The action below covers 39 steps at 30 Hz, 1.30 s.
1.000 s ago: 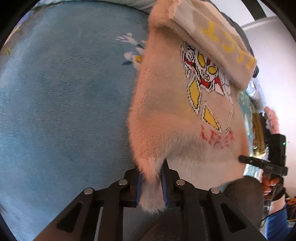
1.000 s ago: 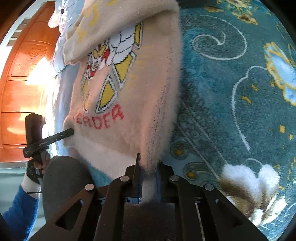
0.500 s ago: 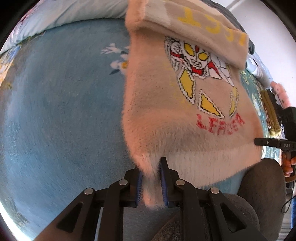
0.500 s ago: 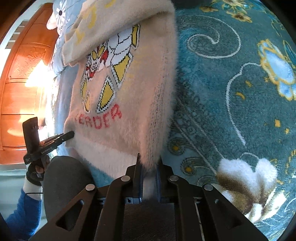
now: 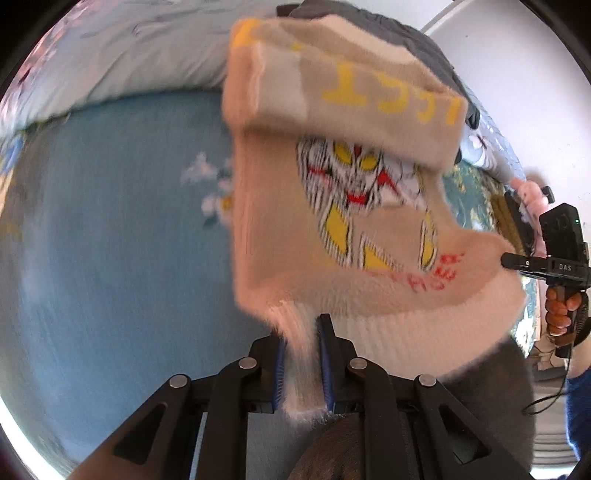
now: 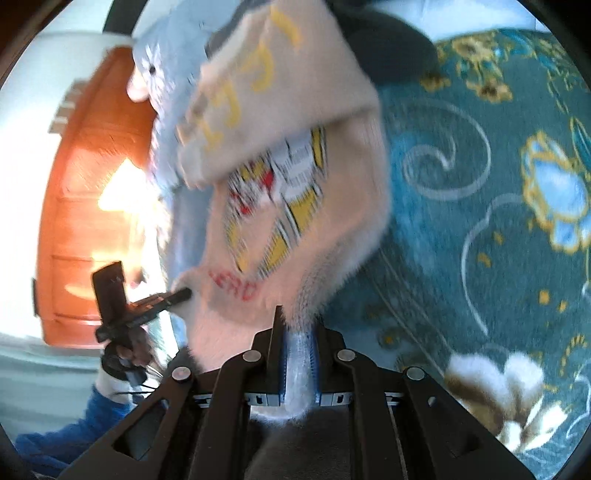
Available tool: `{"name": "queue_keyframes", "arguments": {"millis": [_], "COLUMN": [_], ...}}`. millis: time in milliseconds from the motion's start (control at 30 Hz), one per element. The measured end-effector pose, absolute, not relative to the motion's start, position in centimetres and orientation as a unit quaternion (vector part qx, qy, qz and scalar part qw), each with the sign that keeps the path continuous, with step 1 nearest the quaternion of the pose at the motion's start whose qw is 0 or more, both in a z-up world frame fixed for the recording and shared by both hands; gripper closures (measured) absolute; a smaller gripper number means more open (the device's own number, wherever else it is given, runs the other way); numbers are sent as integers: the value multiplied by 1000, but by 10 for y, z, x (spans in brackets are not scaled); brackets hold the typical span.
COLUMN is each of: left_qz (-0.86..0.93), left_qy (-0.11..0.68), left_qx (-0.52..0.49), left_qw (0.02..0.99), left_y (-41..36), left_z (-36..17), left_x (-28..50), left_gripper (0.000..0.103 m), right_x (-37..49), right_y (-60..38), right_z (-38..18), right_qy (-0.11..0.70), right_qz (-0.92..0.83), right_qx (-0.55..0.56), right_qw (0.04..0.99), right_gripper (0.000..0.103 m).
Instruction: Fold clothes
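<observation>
Sweater (image 5: pixel 332 229) lifted over bed (image 5: pixel 110 240) — hem corners pinched: left gripper (image 5: pixel 300 354) jaws clamped lower centre, right gripper (image 6: pixel 298 354) likewise; body stretching up-frame from both, sleeve folded across top.

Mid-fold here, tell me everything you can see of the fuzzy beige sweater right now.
The sweater is a fuzzy beige knit with a paler, cream ribbed hem. Its front carries a white, yellow and red cartoon figure above blurred red lettering. A sleeve with yellow letters lies folded across the top. The hem is lifted, and the left gripper and right gripper each pinch one bottom corner. Its upper part seems to rest on the blue patterned blanket, against a dark grey garment. Motion blur smears the details.
</observation>
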<state>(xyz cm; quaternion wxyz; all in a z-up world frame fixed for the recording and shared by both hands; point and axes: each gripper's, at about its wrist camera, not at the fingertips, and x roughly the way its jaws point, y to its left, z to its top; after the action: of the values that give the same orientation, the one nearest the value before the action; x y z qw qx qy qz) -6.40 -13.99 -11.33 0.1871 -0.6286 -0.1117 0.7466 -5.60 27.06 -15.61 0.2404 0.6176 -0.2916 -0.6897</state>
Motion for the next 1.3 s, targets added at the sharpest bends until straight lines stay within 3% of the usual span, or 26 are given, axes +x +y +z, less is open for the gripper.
{"name": "queue_keyframes", "arguments": {"millis": [267, 500, 733, 900, 967, 1000, 1067, 1133, 1300], "left_qz": [761, 777, 771, 776, 788, 792, 797, 798, 803], "left_qy": [-202, -253, -295, -347, -354, -361, -377, -378, -336], "left_qx": [-591, -559, -552, -510, -486, -473, -453, -451, -476], "left_qw": [175, 141, 114, 132, 135, 135, 134, 128, 121], "left_y": [-152, -158, -164, -174, -181, -186, -196, -200, -194], "left_z": [-74, -73, -93, -93, -86, -82, -77, -78, -94], "left_x": [-178, -260, -294, -279, -271, -267, -260, -260, -245], "left_gripper": [85, 87, 86, 72, 48, 45, 43, 42, 42], "right_x": [-135, -216, -254, -248, -246, -245, -242, -240, -226], "right_y": [278, 279, 282, 289, 289, 289, 295, 302, 310], "right_z": [-128, -120, -141, -141, -136, -134, -129, -124, -120], "right_qy": [-328, -387, -431, -443, -438, -438, -444, -455, -454], "right_qz": [-712, -712, -698, -702, -708, -711, -714, -719, -736], "right_qx": [572, 544, 540, 522, 515, 509, 499, 481, 460], "right_qw": [241, 219, 186, 194, 202, 206, 212, 210, 200], "right_gripper": [93, 93, 92, 90, 87, 83, 75, 61, 59]}}
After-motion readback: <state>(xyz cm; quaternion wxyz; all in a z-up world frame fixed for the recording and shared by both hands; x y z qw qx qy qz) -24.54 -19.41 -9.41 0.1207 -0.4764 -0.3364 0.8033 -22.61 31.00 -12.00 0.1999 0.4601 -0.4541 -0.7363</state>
